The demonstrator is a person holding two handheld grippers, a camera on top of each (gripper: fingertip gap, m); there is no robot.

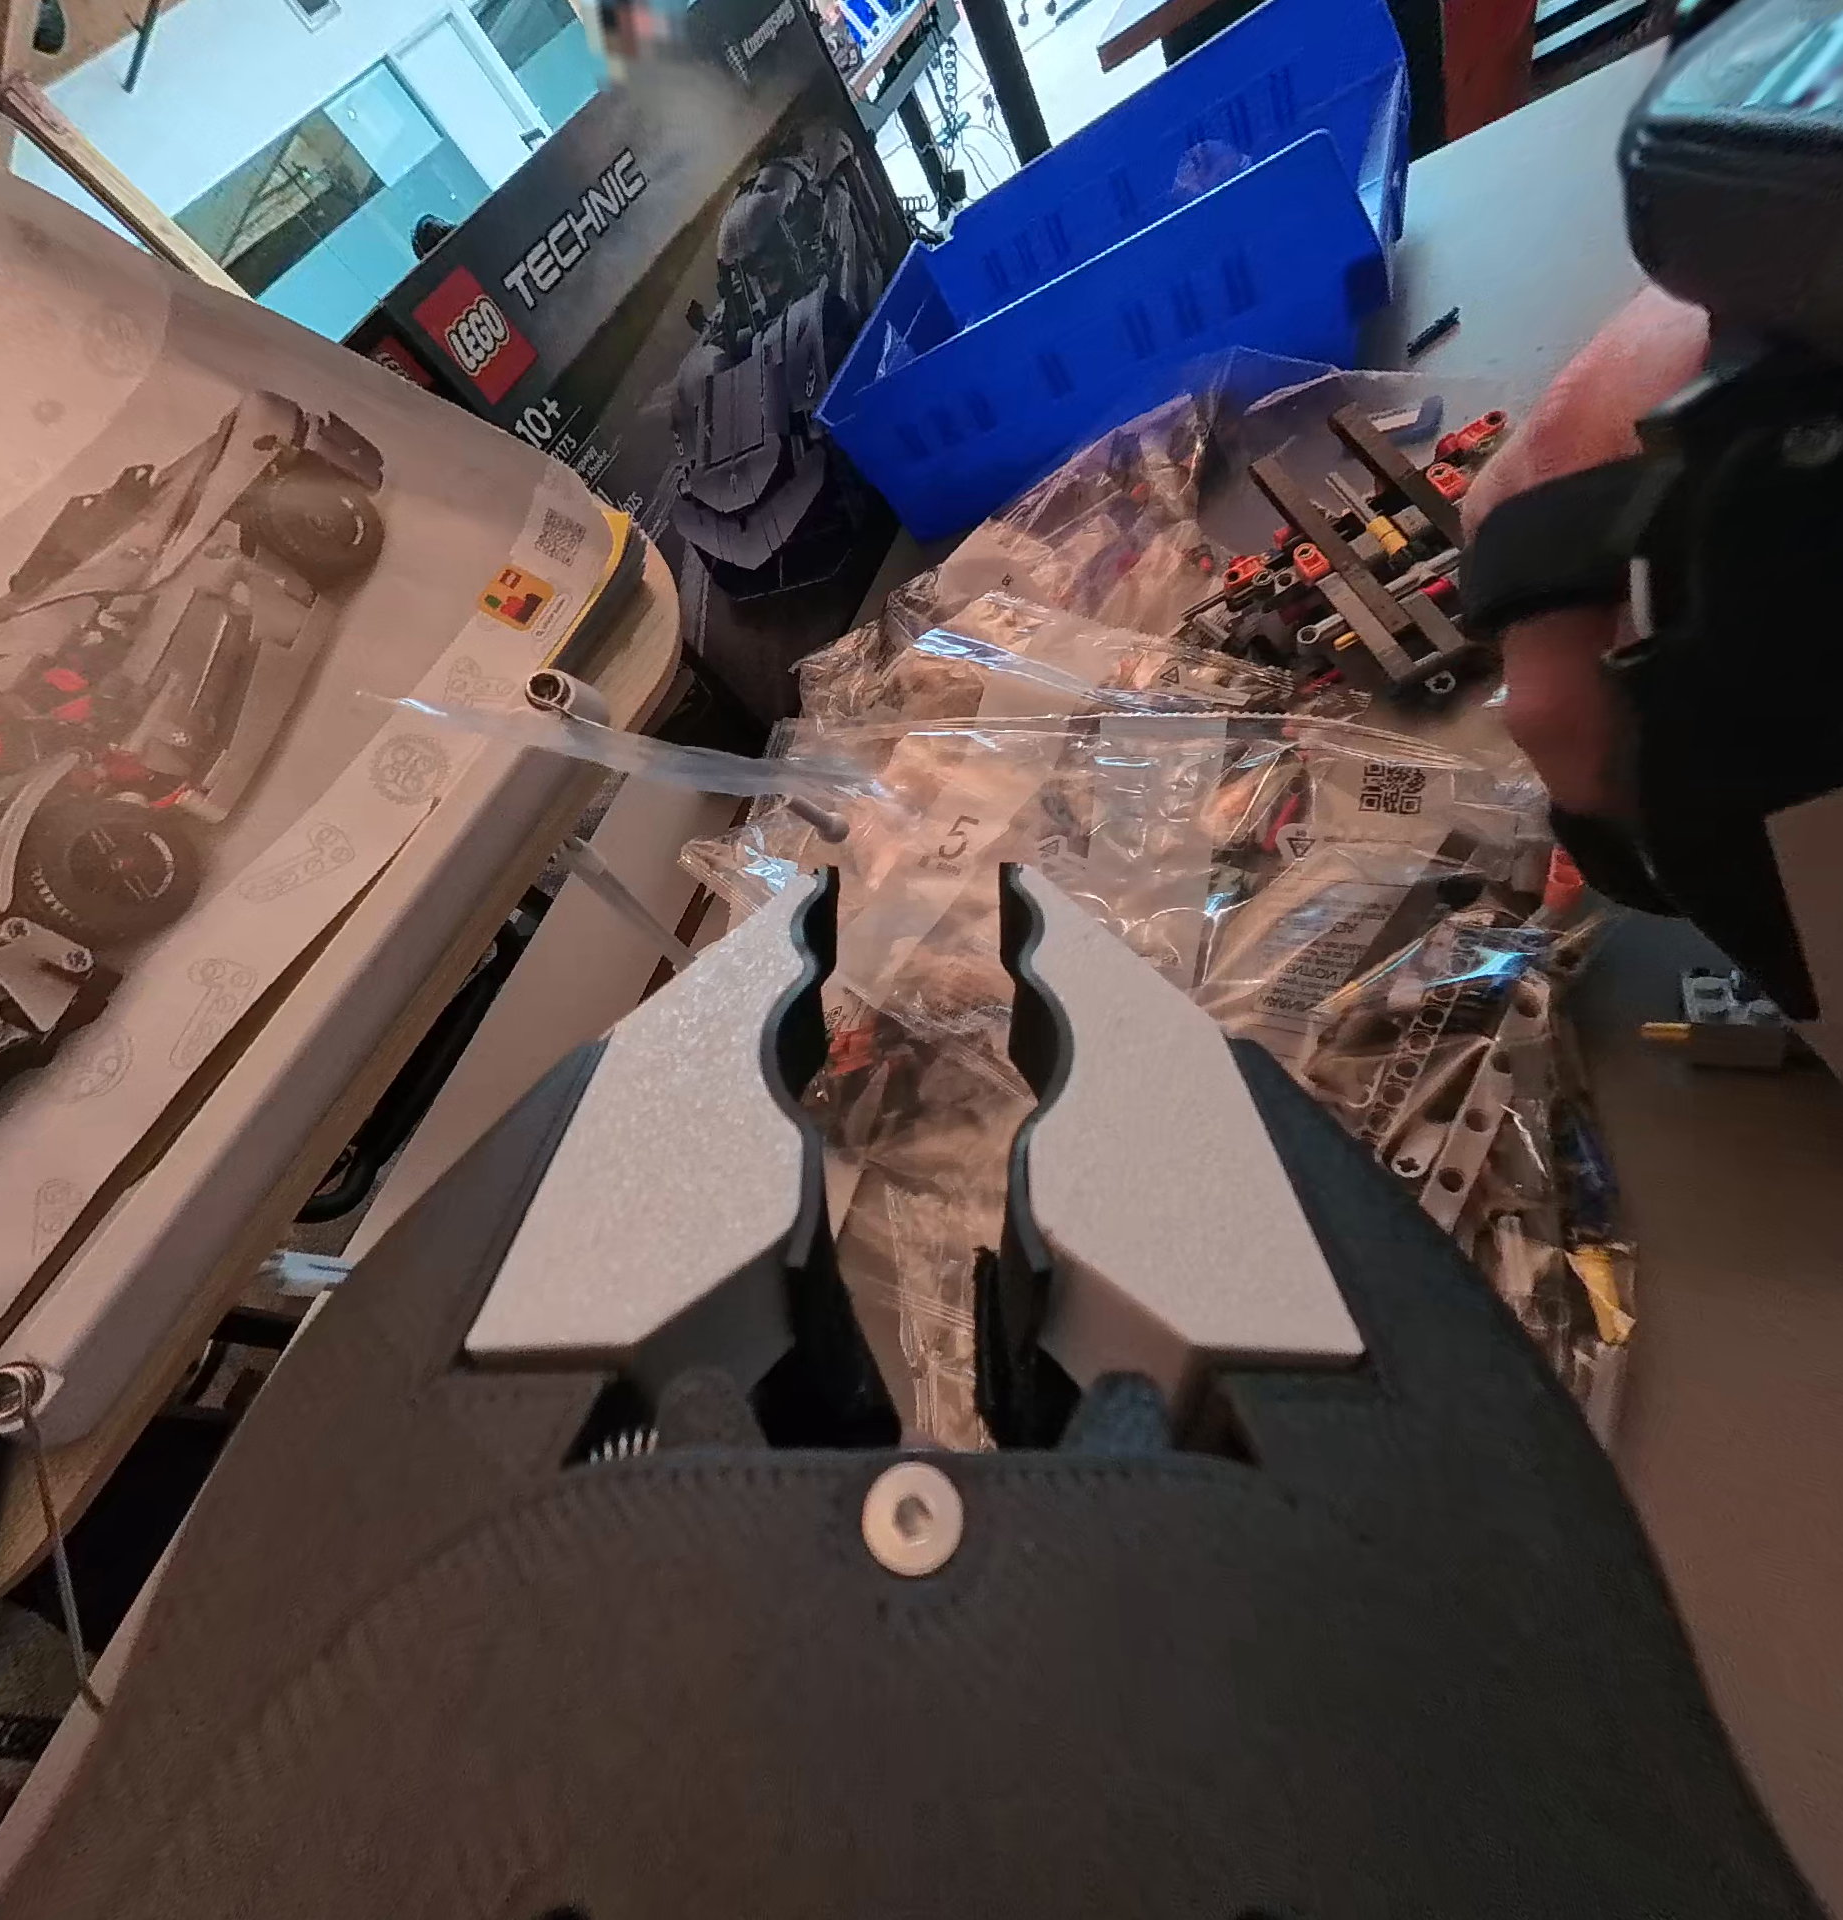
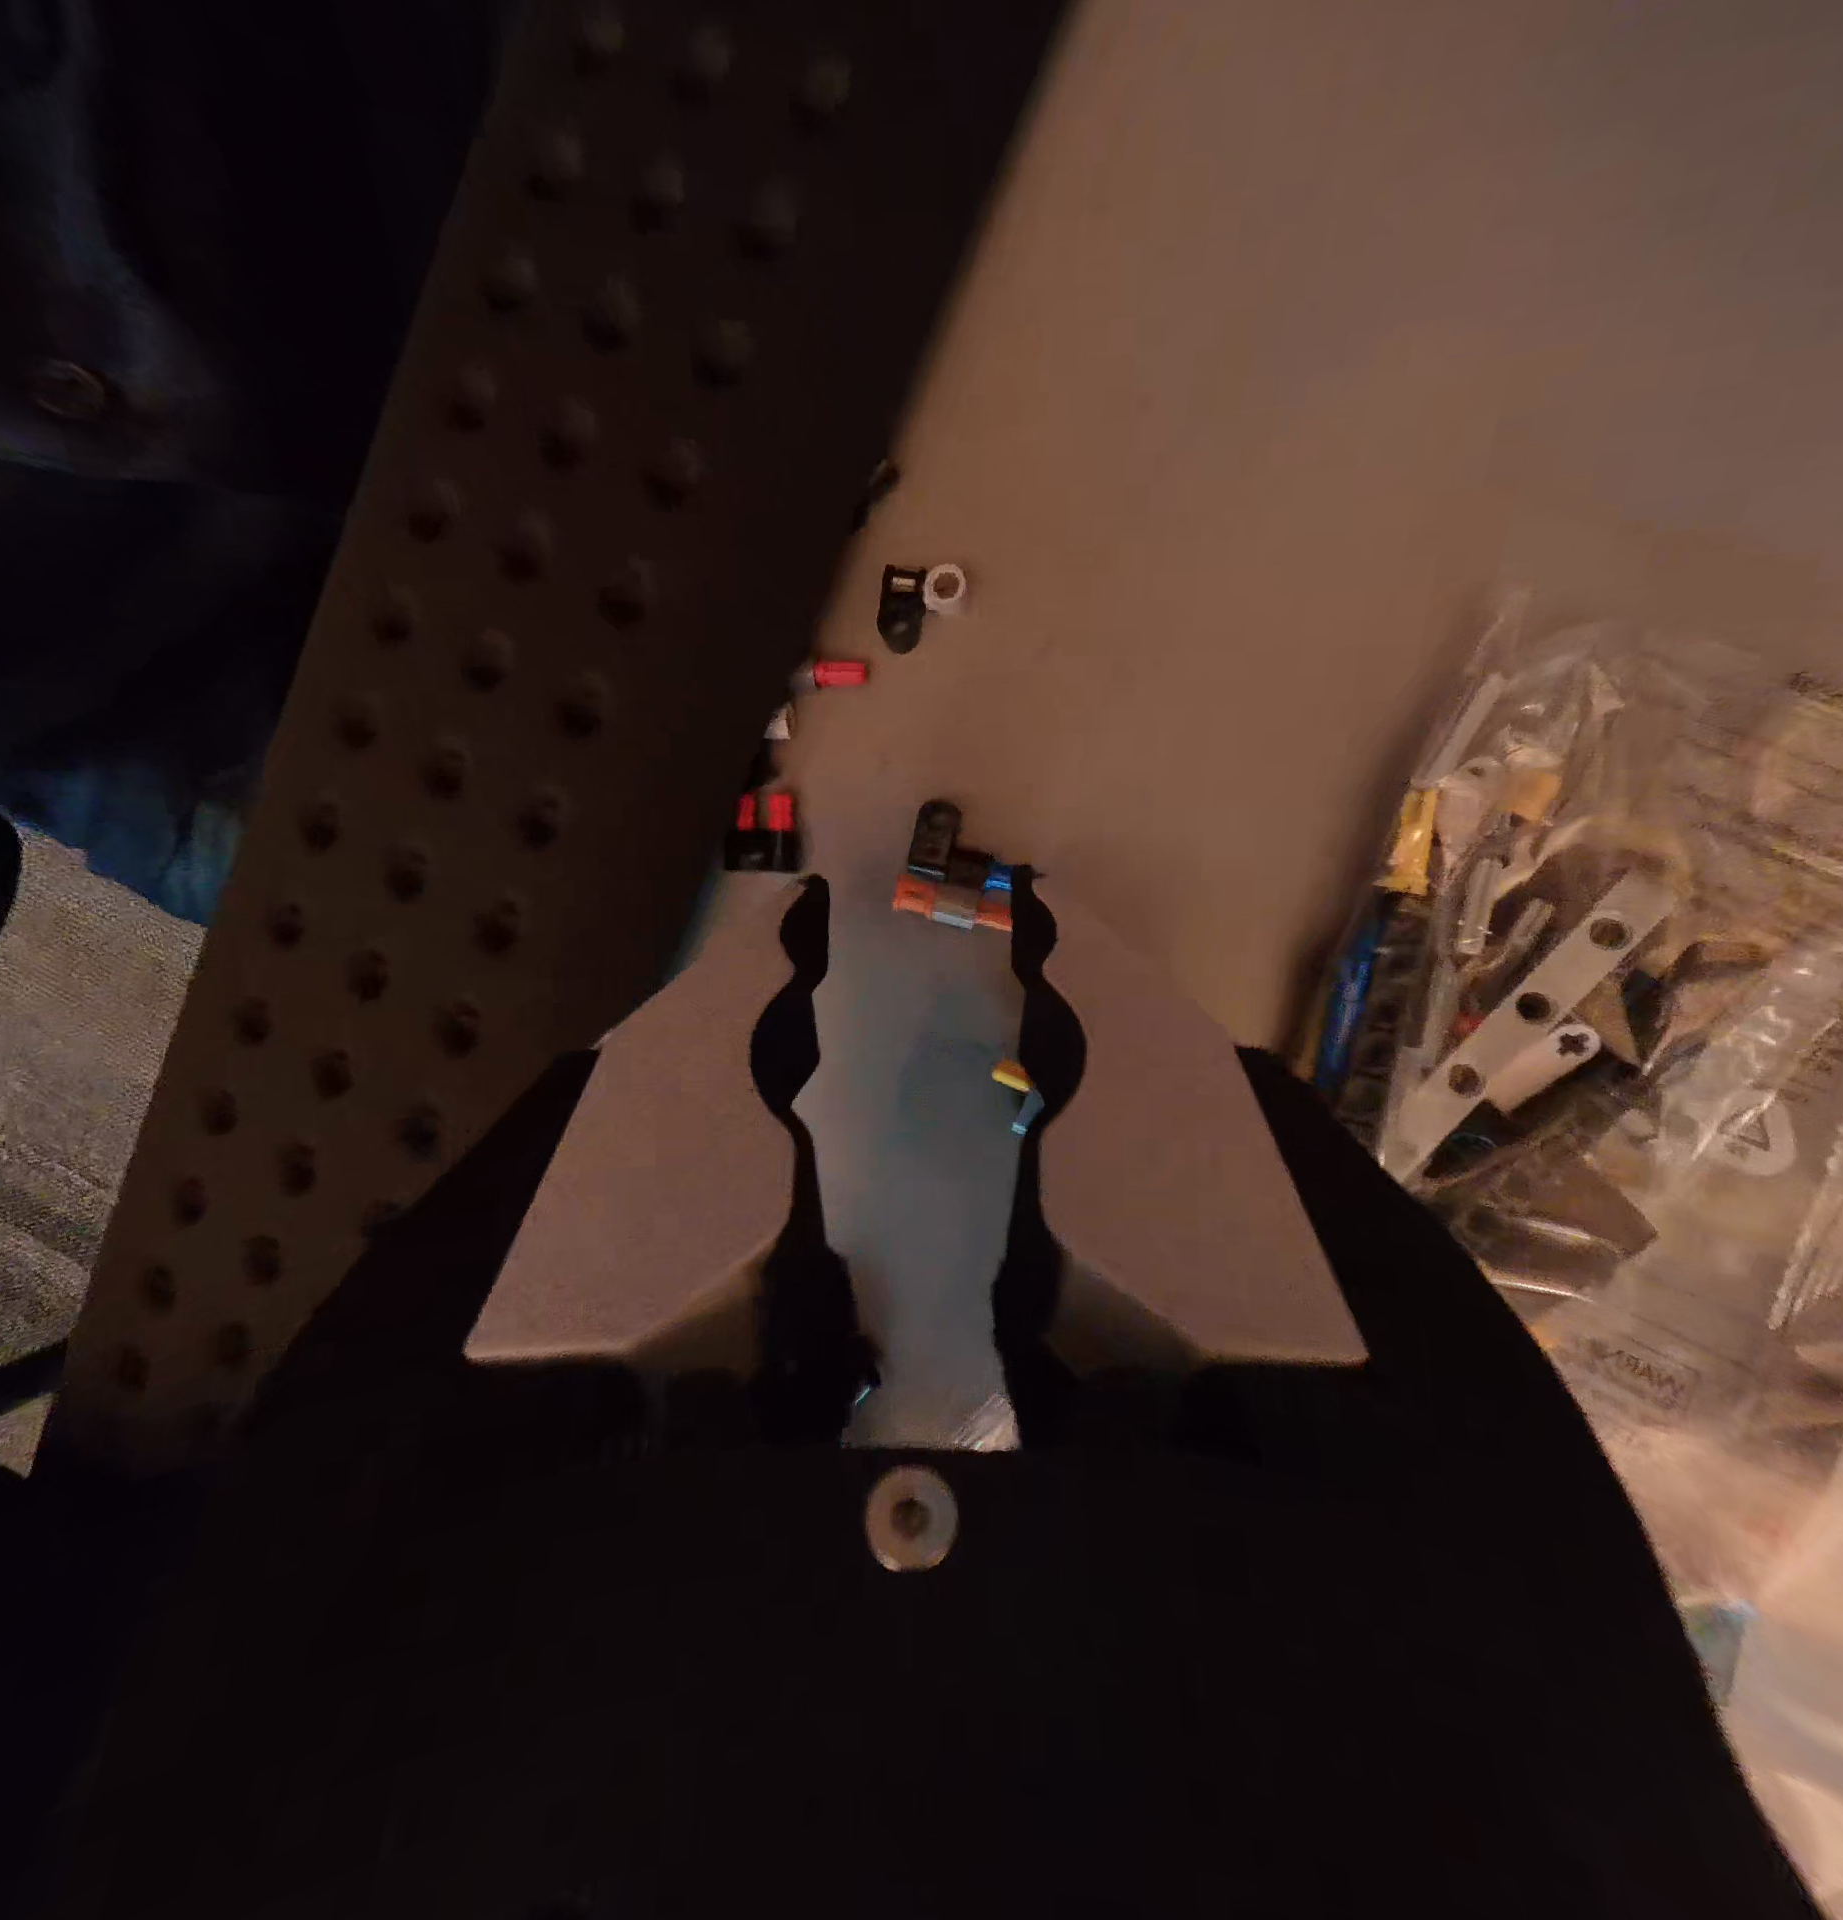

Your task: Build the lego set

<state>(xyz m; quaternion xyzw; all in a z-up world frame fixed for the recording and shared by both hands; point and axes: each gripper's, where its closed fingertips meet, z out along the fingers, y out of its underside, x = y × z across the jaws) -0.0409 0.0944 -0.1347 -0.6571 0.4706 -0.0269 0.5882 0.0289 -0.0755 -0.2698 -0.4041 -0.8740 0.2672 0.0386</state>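
Right claw (image 2: 917, 894), jaws parted and empty, hangs nearer than the left to the small orange, grey and blue lego cluster (image 2: 948, 902) lying crosswise on the counter (image 2: 1312, 416) just beyond its tips.

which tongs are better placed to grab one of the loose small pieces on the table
Right. The right tongs are open, pointing at the small orange and grey piece just ahead. The left tongs hang open over the plastic bags.

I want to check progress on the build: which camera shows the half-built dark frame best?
The left wrist view: the half-built frame lies in good light on the table beyond the clear bags, beams and red connectors visible. The right wrist view is dark and shows only loose pieces, not the frame.
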